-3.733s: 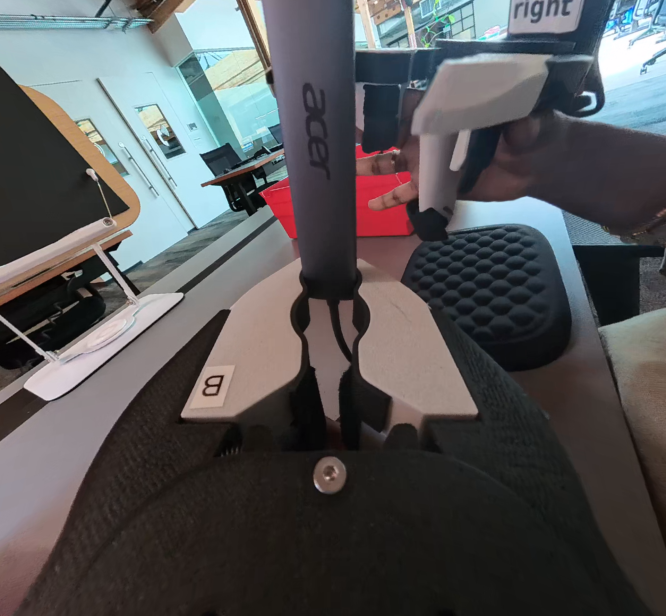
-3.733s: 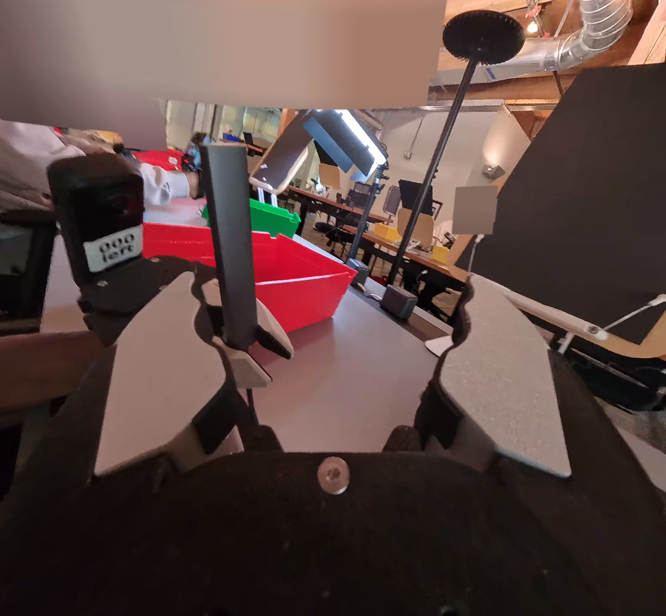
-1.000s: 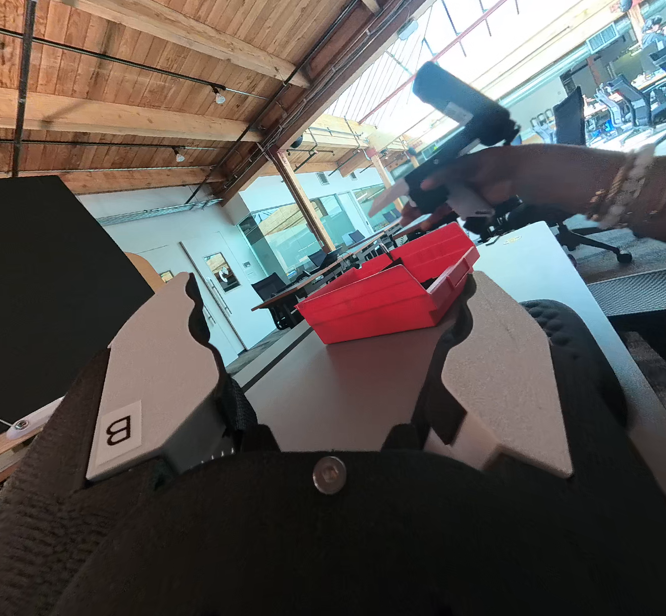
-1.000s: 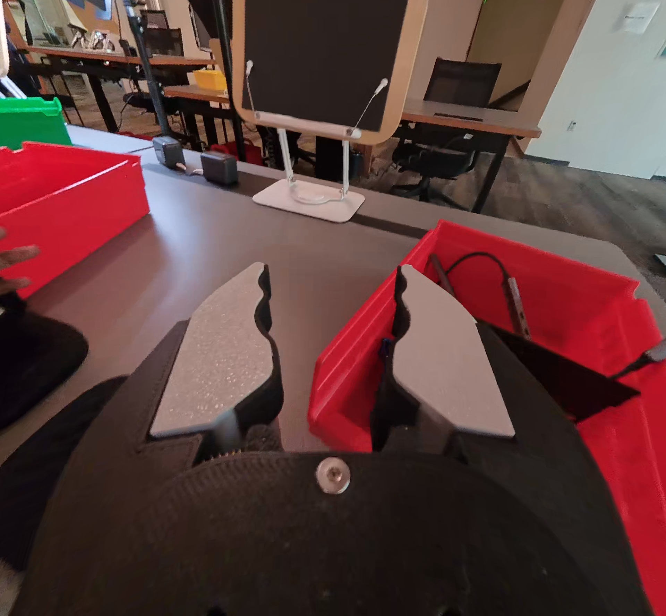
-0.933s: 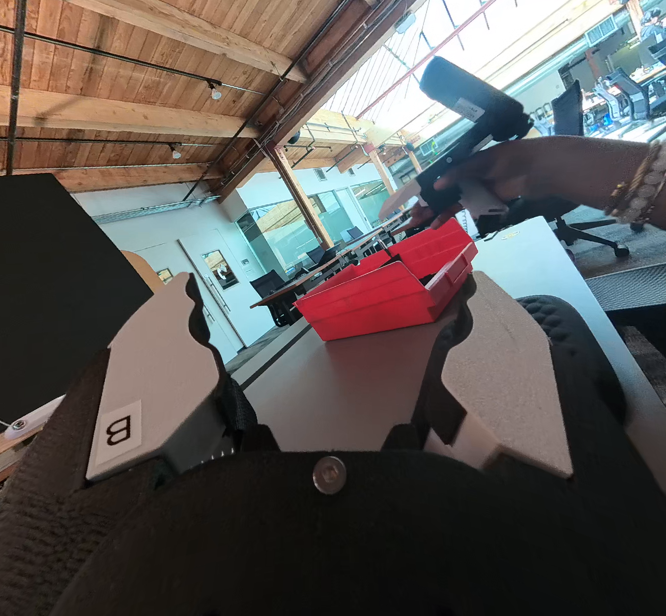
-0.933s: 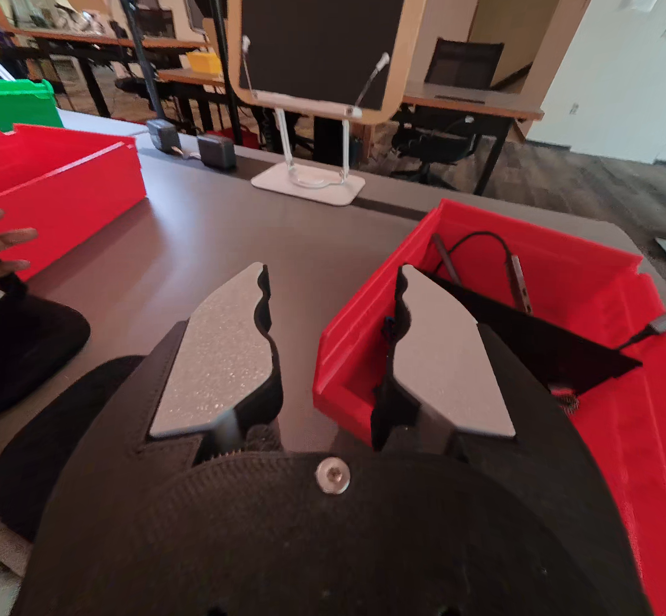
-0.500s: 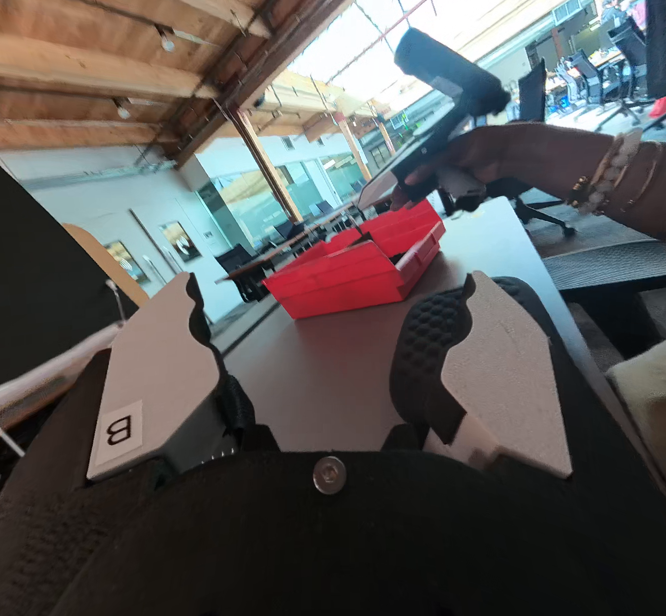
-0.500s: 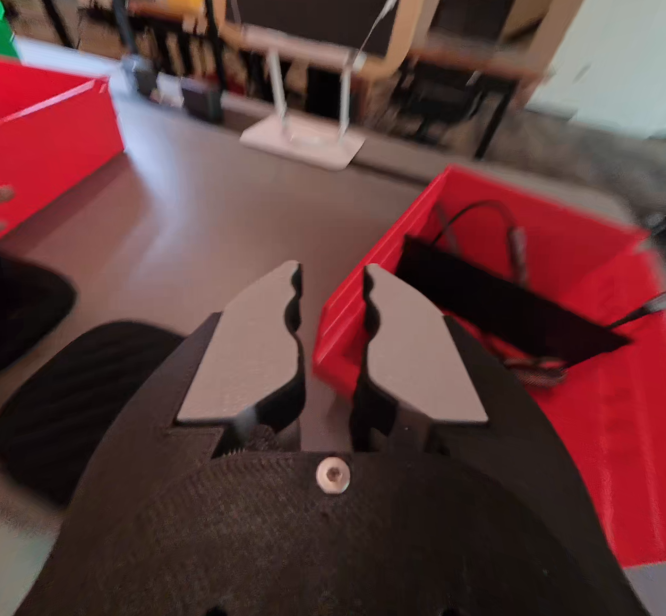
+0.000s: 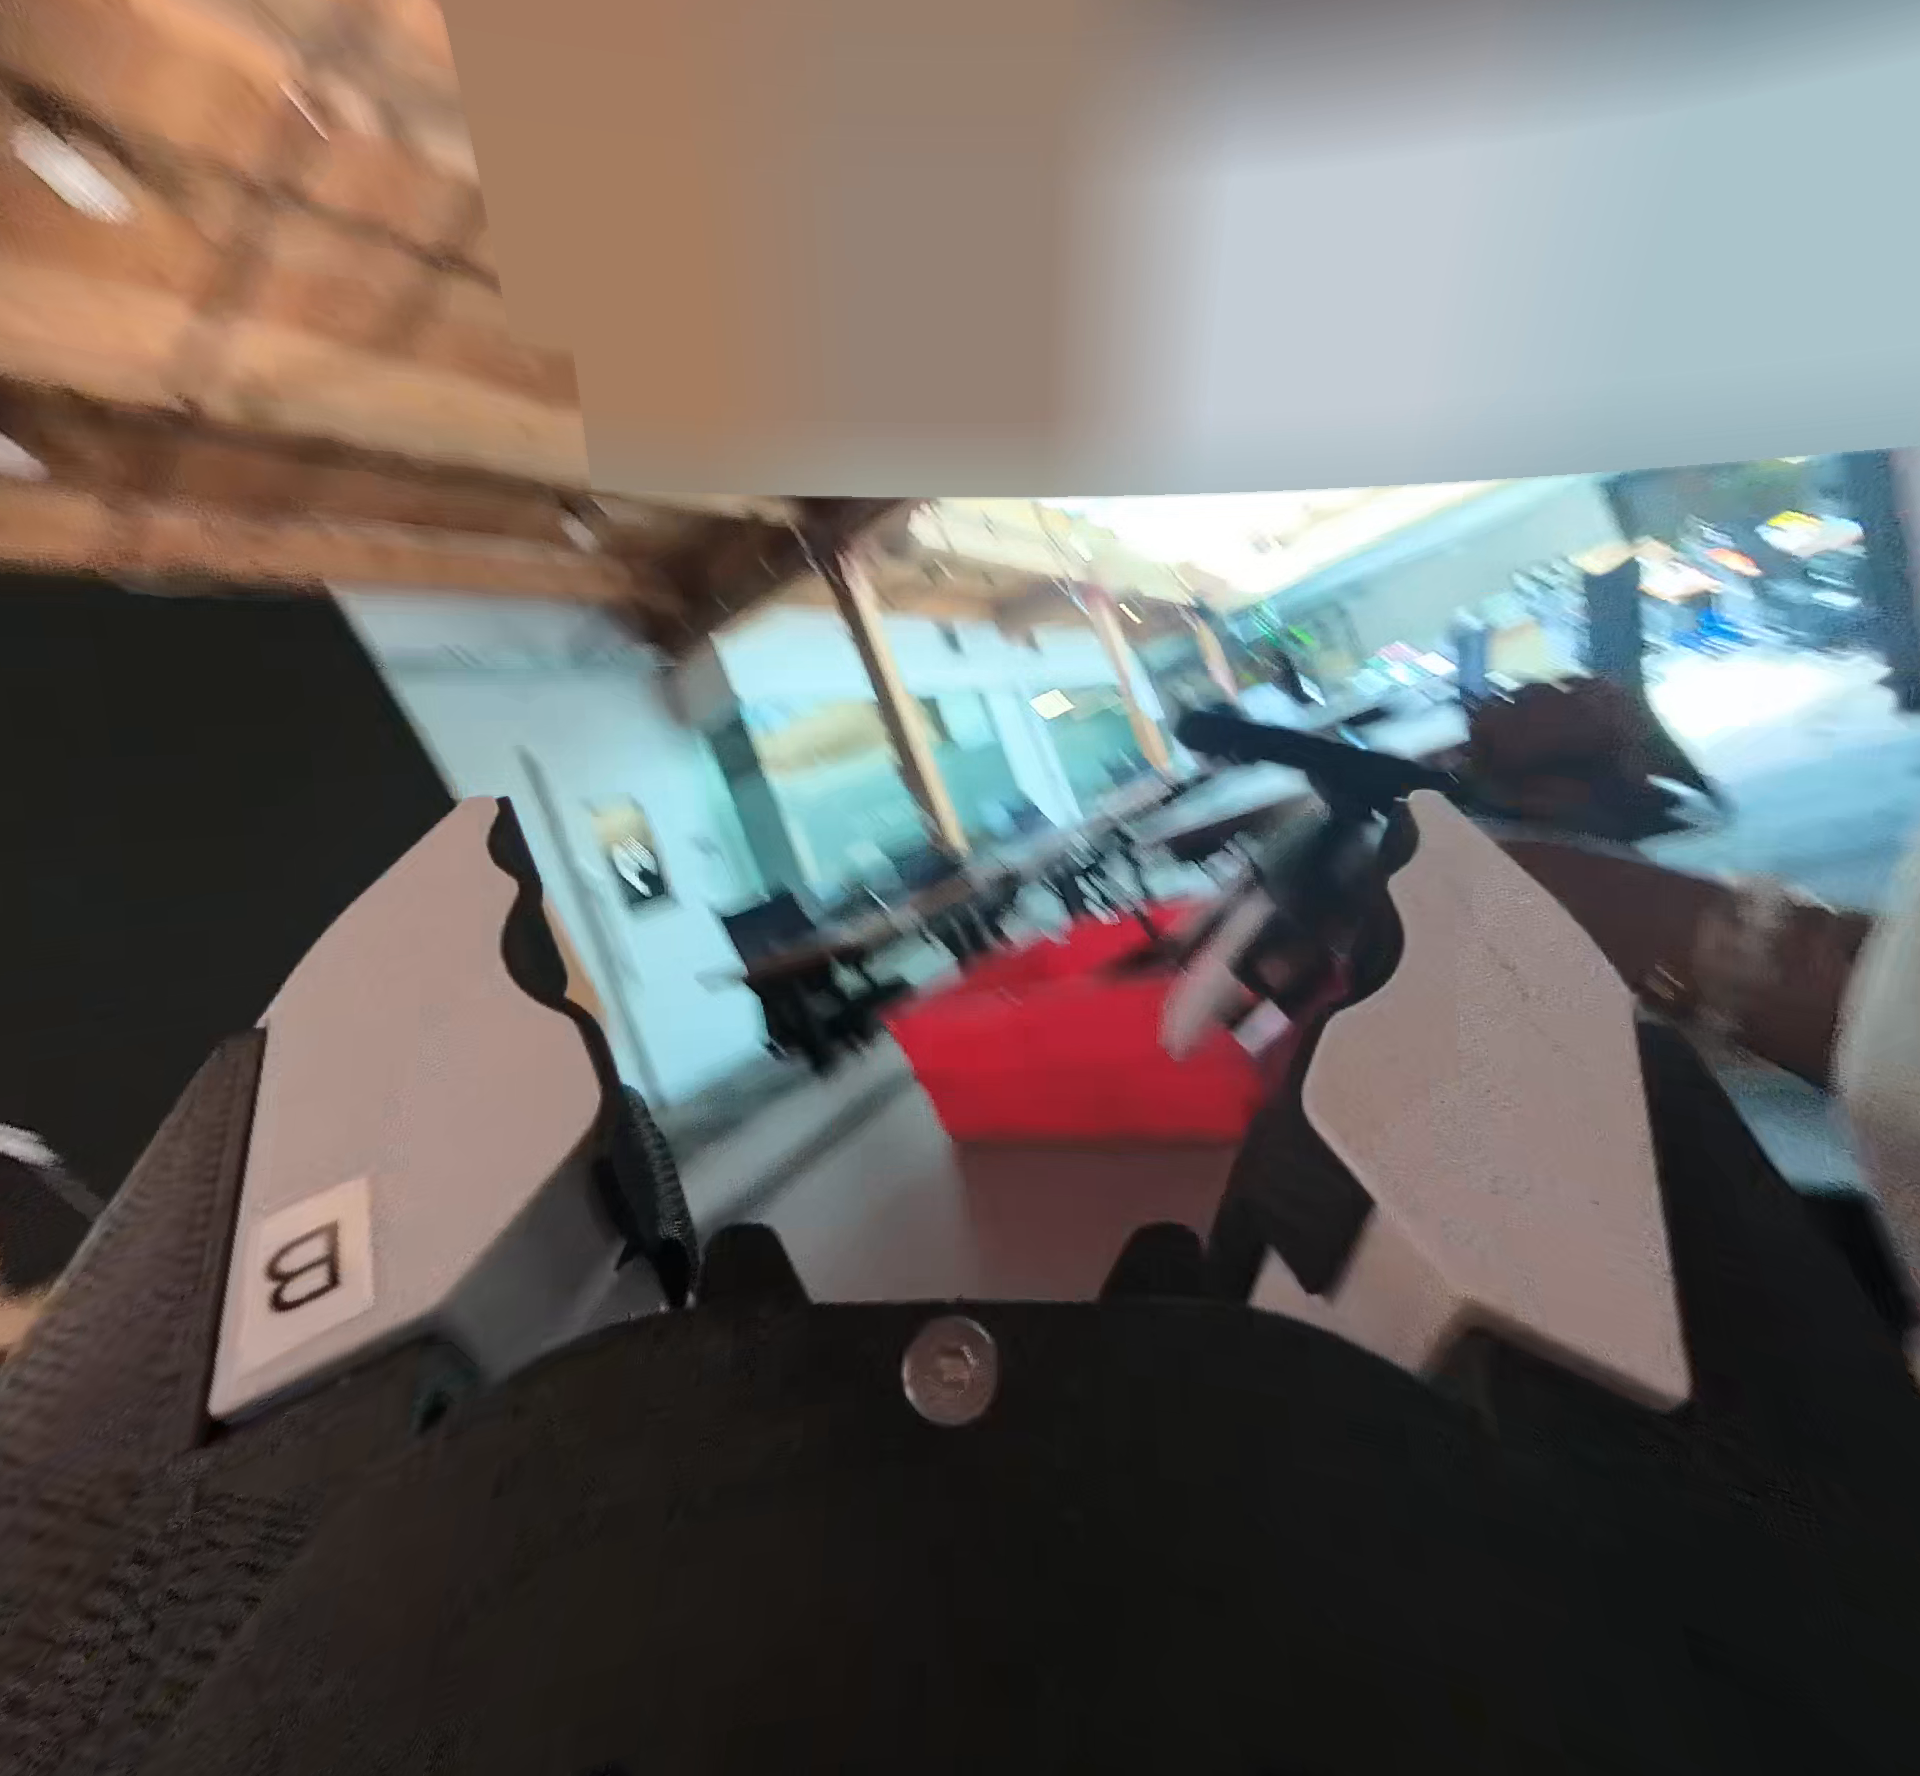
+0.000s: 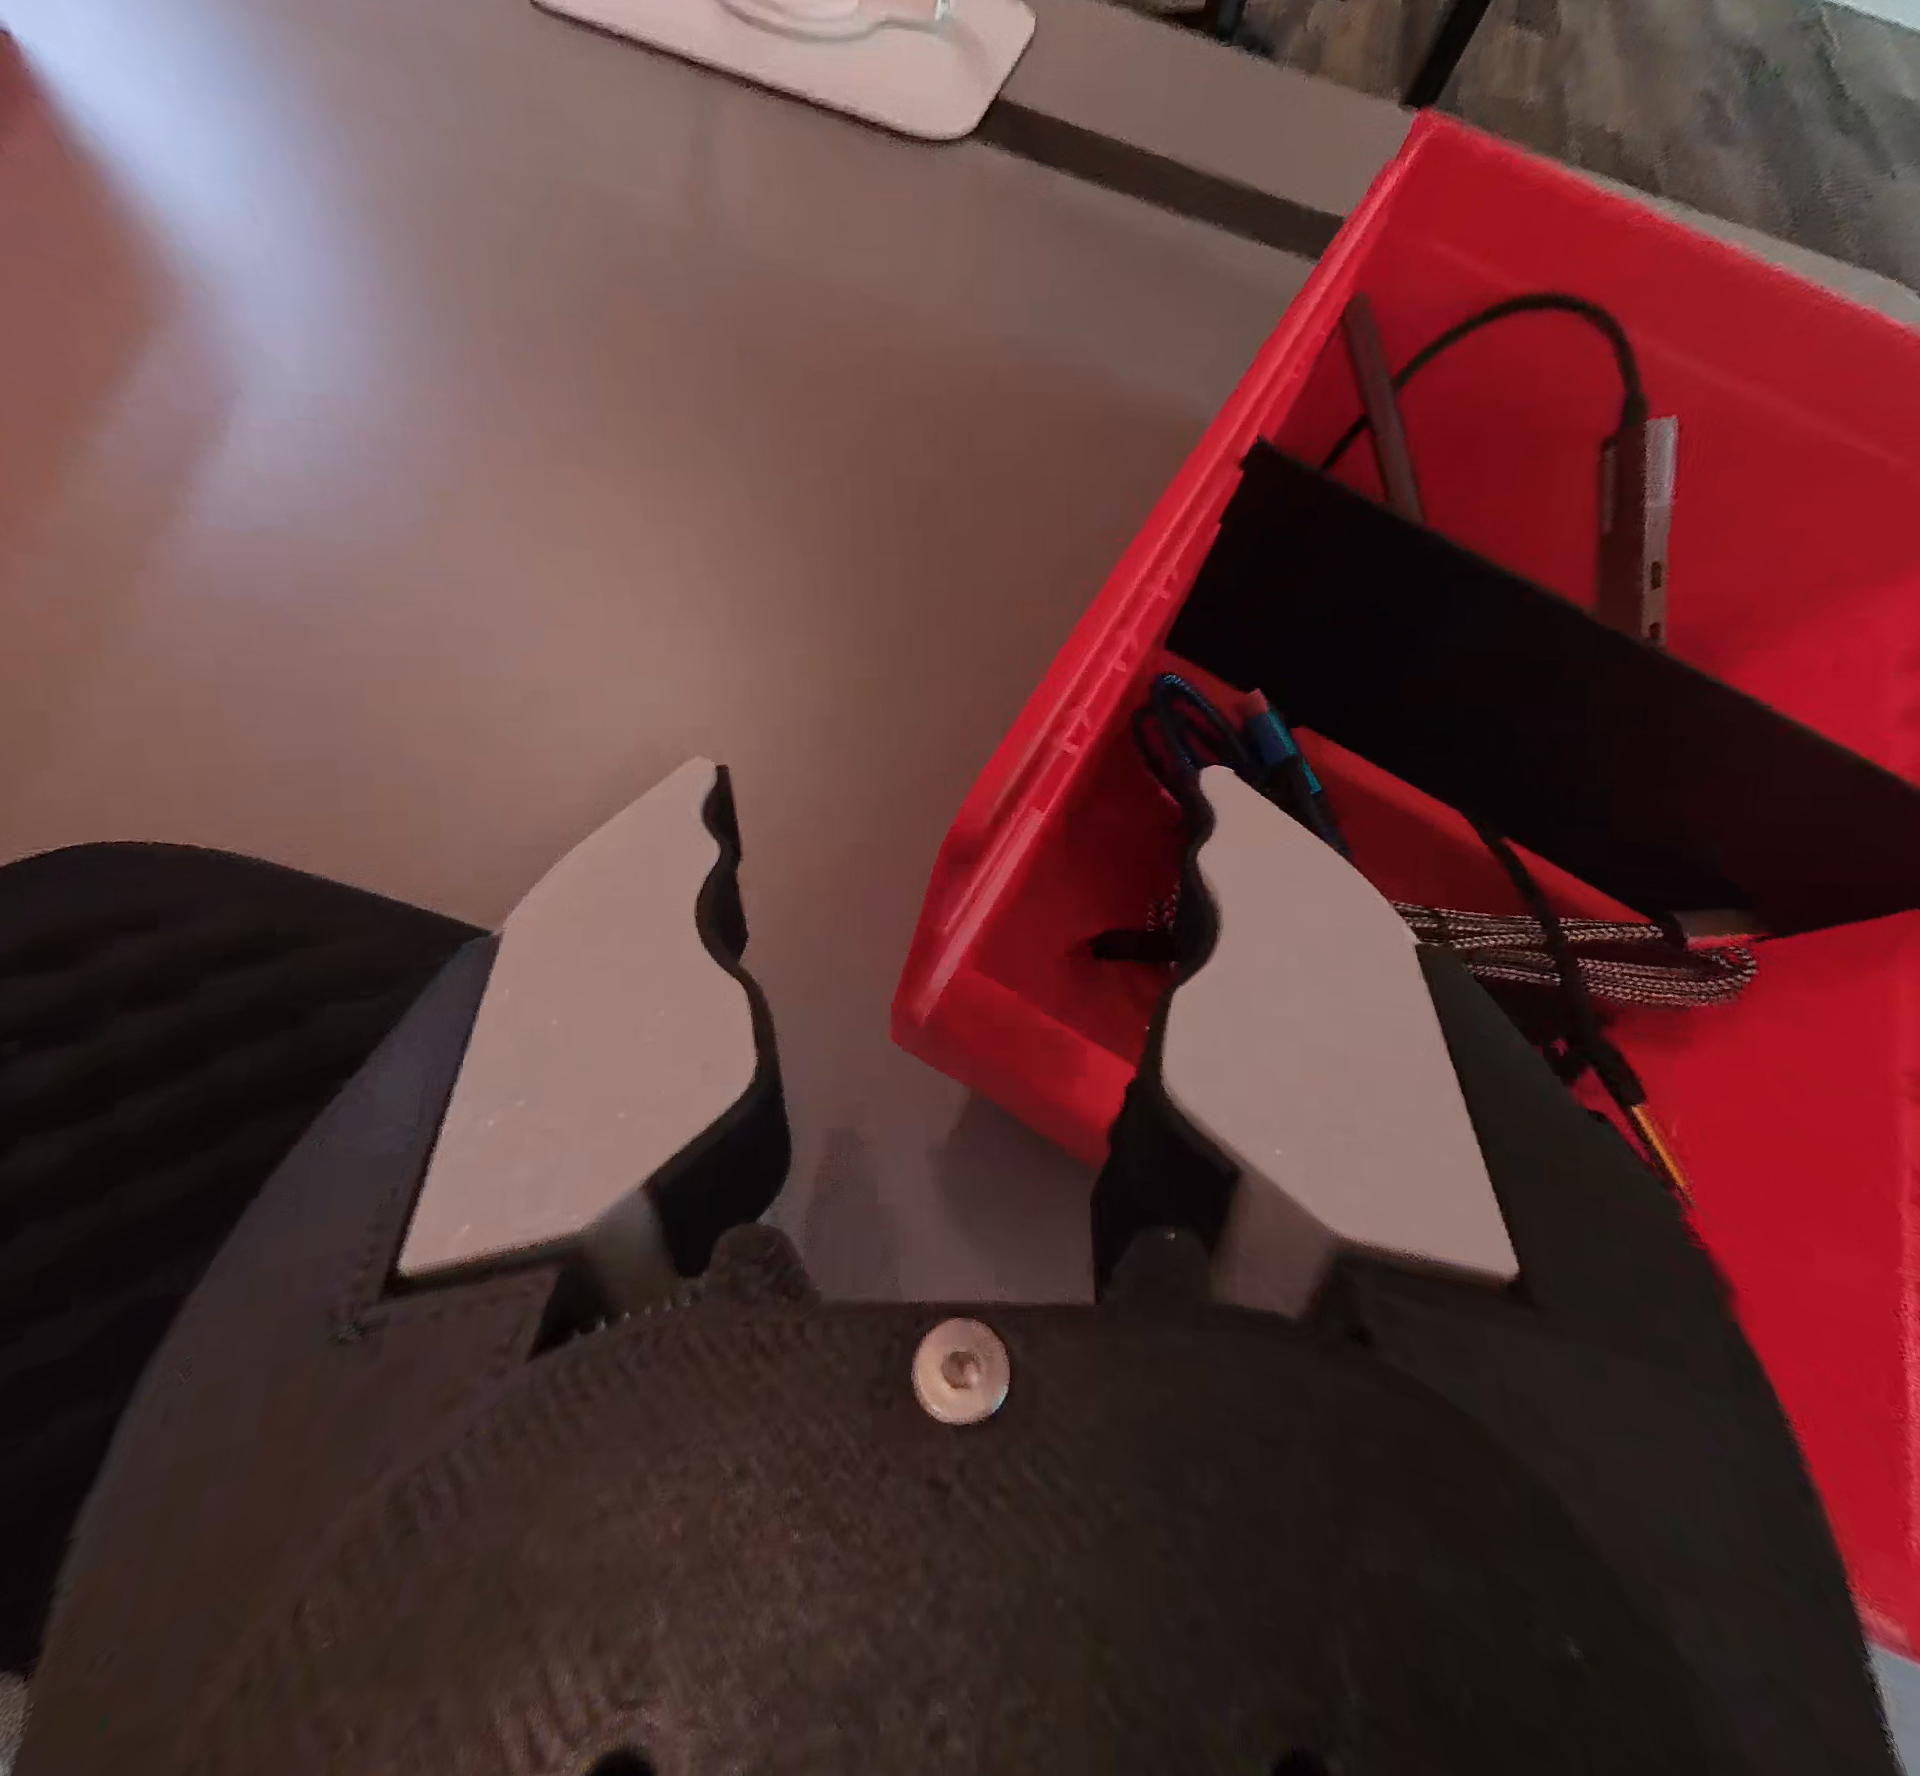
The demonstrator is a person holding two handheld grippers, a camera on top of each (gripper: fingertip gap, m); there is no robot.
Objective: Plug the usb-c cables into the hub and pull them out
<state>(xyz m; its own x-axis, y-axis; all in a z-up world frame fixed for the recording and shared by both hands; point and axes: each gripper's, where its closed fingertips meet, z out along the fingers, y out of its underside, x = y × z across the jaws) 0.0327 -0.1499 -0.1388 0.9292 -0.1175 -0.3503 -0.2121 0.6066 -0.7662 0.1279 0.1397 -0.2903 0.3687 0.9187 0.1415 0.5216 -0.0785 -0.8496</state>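
A red bin sits on the grey table, split by a black divider. Its far compartment holds a slim grey hub with a black lead. Its near compartment holds a blue braided cable and a grey braided cable. My right gripper is open and empty, above the bin's near left corner, with its right finger over the blue cable. My left gripper is open and empty. The left wrist view is blurred and shows the bin farther off, with the right gripper over it.
A white stand base sits at the table's far edge. A black textured pad lies at the near left. A blurred red shape shows at the left edge. The tips of one gripper are about 35 cm away from the tips of the other.
My left gripper held the grey hub 3.7 s ago and is now open and empty. My right gripper narrowed half a second ago, has opened again, and has tilted down closer over the bin.
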